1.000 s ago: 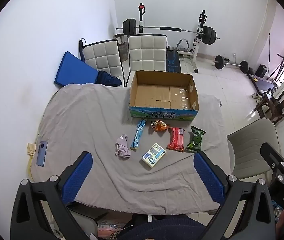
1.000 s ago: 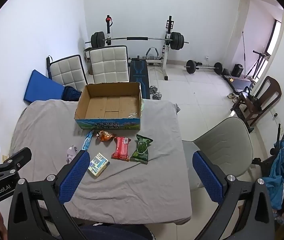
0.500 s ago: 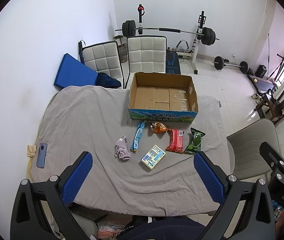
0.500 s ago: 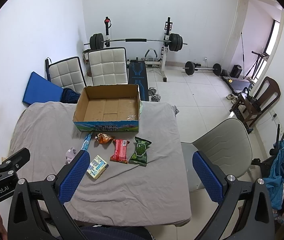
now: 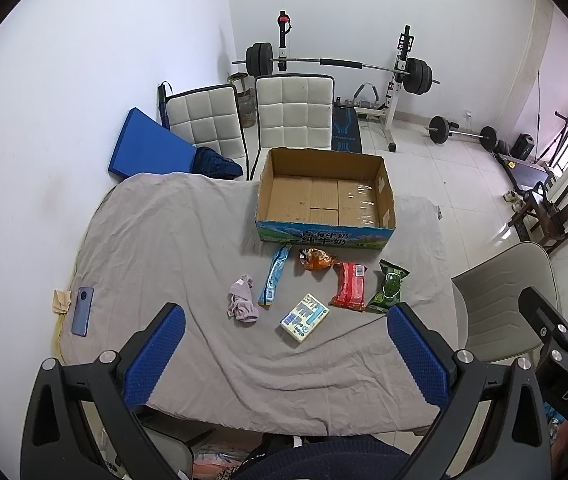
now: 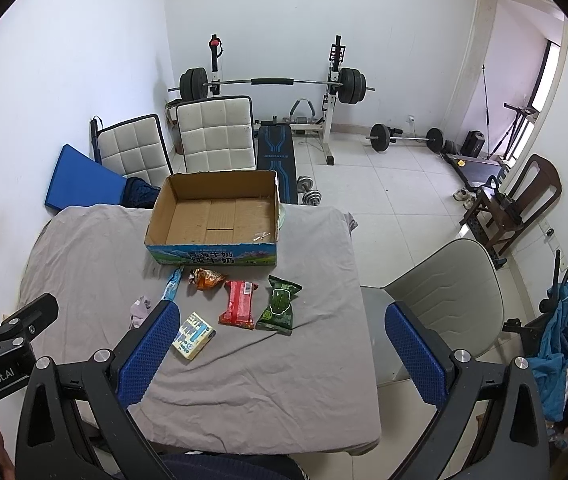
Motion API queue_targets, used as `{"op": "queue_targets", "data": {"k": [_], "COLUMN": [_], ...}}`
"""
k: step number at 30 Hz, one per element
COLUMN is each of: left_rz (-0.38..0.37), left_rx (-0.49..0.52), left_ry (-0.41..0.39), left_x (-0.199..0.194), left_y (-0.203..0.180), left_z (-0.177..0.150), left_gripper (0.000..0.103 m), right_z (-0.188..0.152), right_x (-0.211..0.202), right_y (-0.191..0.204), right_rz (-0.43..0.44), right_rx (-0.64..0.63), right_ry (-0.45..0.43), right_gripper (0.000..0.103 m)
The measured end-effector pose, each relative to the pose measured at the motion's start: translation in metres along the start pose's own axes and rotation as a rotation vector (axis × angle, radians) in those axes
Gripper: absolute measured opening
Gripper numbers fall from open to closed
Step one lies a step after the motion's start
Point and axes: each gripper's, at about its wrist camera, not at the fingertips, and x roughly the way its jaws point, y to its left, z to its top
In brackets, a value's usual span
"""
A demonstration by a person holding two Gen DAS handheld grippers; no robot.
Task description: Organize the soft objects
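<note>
Both grippers hang high over the near edge of the grey-clothed table (image 5: 156, 240), tilted down toward it. Left gripper (image 5: 284, 356) has its blue-padded fingers wide apart, nothing between them; right gripper (image 6: 280, 352) is likewise spread and empty, beside the left at about three o'clock. Ahead at twelve o'clock sits an open cardboard box (image 5: 326, 196). Just before it lie a long blue packet (image 5: 274, 276), an orange snack bag (image 5: 316, 259), a red packet (image 5: 350, 286), a green packet (image 5: 389, 286), a white-and-blue carton (image 5: 304, 317) and a crumpled lilac cloth (image 5: 242, 300). At nine o'clock a blue phone (image 5: 82, 311) rests near the table's edge.
</note>
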Motion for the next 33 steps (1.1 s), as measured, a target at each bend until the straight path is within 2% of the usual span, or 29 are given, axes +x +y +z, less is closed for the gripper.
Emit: {"op": "queue_targets", "data": {"k": [33], "left_rz": [-0.009], "left_rx": [-0.003], "left_ry": [-0.002], "left_x": [0.0021], "left_y": [0.0017], "left_z": [0.0025], "left_gripper": [0.103], "right_z": [0.0055], "right_x": [0.0051], "right_y": [-0.0044], "right_rz": [-0.001], "right_rx": [-0.001], "right_ry": [-0.006], "right_gripper": [0.103]}}
